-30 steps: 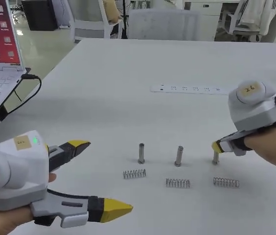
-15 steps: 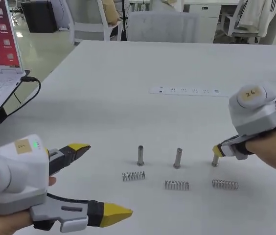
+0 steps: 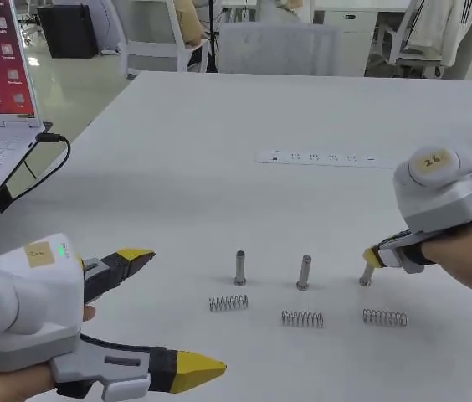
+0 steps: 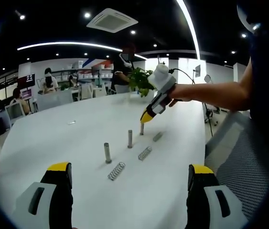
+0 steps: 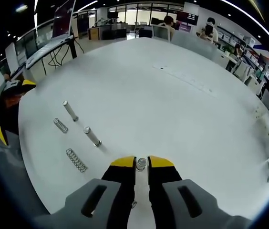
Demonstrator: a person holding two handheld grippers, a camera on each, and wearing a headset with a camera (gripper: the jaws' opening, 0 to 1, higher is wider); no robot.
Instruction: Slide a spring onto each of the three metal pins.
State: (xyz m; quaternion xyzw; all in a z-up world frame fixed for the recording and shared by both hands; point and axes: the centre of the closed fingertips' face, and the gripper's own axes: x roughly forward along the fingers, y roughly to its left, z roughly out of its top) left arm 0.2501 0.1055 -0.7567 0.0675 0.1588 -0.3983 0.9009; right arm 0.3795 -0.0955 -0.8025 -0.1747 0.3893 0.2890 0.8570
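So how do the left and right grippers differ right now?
The left gripper is spread wide and holds nothing; the right gripper is closed on the rightmost pin at its top. The left gripper hangs apart from the leftmost pin; the right gripper sits at the row's other end. Both have yellow jaw tips and white bodies.
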